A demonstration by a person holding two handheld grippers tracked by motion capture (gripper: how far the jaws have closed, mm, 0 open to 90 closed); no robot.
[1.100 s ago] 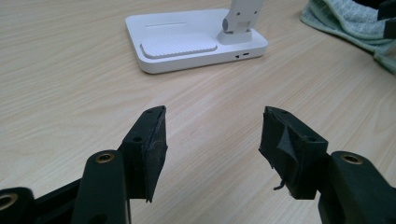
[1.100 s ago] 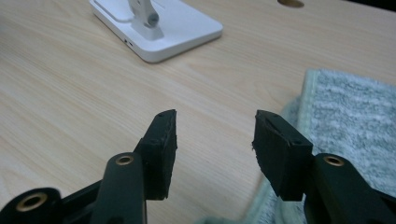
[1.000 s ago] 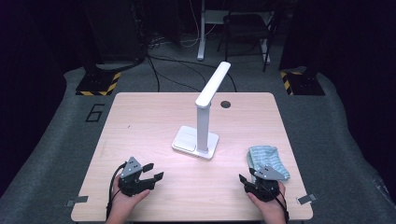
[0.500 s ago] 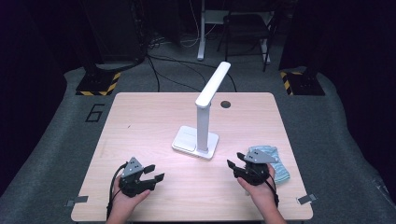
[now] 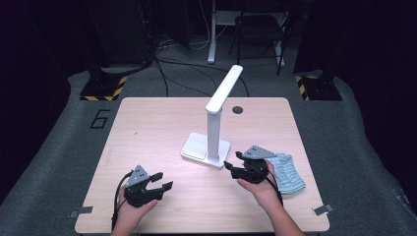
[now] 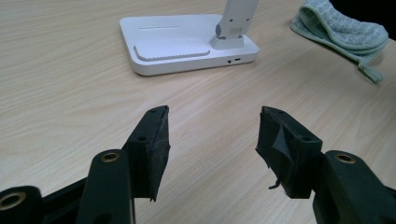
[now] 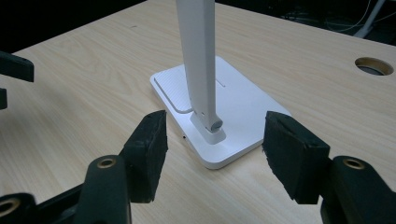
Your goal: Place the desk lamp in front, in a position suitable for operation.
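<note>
Where the dark room gives way to light, a pale wood-grain desk (image 5: 162,128) stands on grey carpet, its top matte and bare over most of its area. A round cable hole (image 5: 238,109) sits near the far edge. 2 strips of tape mark the near corners. The floor left of the desk carries a painted 6 (image 5: 100,118). 2 black stands with yellow-and-black hazard bases (image 5: 104,88) flank the far side, and cables run over the carpet between them toward a white post and a chair frame behind. Beyond that, blackness.

A white desk lamp (image 5: 212,129) stands right of centre, flat base on the wood, stem upright, head angled up and away. A folded pale green cloth (image 5: 287,171) lies close to the right edge, near side.

Left tool (image 5: 156,183): held low over the near left part of the desk, well apart from the lamp, jaws wide with nothing between them. Its own view looks across bare wood to the lamp base and the cloth beyond.

Right tool (image 5: 234,166): near the lamp base, close to its near right corner, the cloth just beside the hand. Jaws have just been opening and stand wide, empty. In the right gripper view the lamp stem (image 7: 201,65) and base rise between the 2 jaws but farther off, untouched by either pad.
</note>
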